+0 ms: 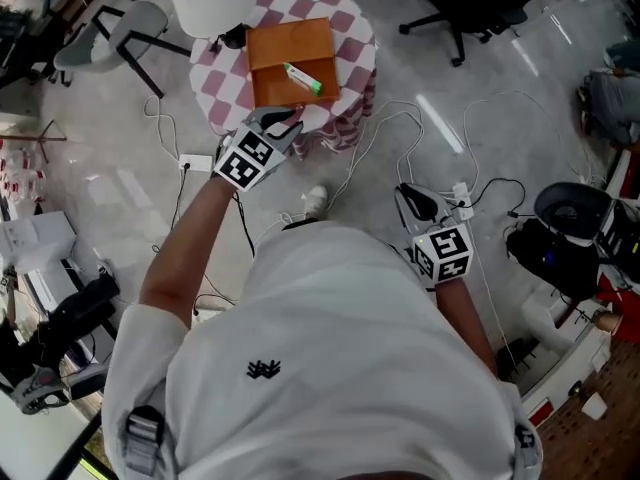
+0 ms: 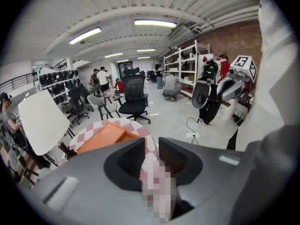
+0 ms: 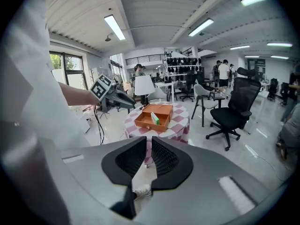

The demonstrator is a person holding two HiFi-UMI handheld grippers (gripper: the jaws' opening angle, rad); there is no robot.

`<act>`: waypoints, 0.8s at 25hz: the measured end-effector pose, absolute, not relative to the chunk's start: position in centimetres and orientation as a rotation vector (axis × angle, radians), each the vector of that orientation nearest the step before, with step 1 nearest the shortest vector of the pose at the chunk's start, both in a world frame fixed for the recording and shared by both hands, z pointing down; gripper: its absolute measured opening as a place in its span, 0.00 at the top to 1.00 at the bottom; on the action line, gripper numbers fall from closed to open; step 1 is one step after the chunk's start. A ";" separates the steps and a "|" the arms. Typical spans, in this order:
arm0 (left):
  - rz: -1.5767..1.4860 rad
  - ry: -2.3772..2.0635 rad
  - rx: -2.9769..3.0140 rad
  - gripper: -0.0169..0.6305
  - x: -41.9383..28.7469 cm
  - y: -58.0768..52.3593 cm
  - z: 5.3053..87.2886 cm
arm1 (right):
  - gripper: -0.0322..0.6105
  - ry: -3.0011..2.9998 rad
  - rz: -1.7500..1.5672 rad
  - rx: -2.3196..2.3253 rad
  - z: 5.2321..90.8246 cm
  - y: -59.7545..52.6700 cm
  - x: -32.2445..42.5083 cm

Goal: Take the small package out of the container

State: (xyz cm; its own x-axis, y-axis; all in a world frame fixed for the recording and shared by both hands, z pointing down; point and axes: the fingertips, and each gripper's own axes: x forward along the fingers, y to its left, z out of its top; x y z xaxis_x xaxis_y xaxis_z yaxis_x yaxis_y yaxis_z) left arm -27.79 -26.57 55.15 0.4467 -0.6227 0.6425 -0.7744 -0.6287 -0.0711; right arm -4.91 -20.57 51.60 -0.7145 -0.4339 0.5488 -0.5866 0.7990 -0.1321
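Left fingers (image 1: 283, 121): mine, held out over the near edge of the bench, just in front of the box. They stand apart with a clear gap, and only the checked cloth shows through it, so they hold nothing.
Box (image 1: 290, 63): orange and open at the top, sitting on the bench just beyond my left fingers. I cannot tell whether they touch its near wall.
Package (image 1: 303, 77): small, green and white, lying inside the box toward its right side – not yet lifted and not touched by either hand.
Bench (image 1: 352, 38): a small round one under a pink-and-white checked cloth. The box is the only task thing on it.
Right fingers (image 1: 408, 196): low beside my body and well apart from the bench, over the floor. They are drawn nearly together with only a thin slit between them, and they are empty. From there they look across at the box and the package in it.
Done so far: as I judge it, only the approach – my left hand is at the box and ready to take hold.
Left to do: nearly everything. I still have to reach over the near wall, close on the package, lift it clear of the box and set it down outside. The package looks light, so one hand should be enough.
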 end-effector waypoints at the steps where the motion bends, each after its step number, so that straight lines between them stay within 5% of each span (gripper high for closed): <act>1: 0.989 -1.191 2.480 0.78 -28.6 -27.6 55.7 | 0.90 -2.469 0.406 0.780 51.7 -20.7 -5.2; 20: 1.711 -0.650 2.622 0.68 -31.6 -39.0 68.0 | 0.90 -2.235 0.619 1.180 52.9 -18.9 -1.8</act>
State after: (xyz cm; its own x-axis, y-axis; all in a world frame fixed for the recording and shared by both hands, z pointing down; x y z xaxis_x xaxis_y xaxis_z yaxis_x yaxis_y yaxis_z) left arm -31.59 -39.00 68.05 0.3451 -0.3633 0.8654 -0.3033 -0.9157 -0.2635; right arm -1.81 -18.93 52.93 -0.4759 -0.6011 0.6420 -0.8458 0.5130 -0.1466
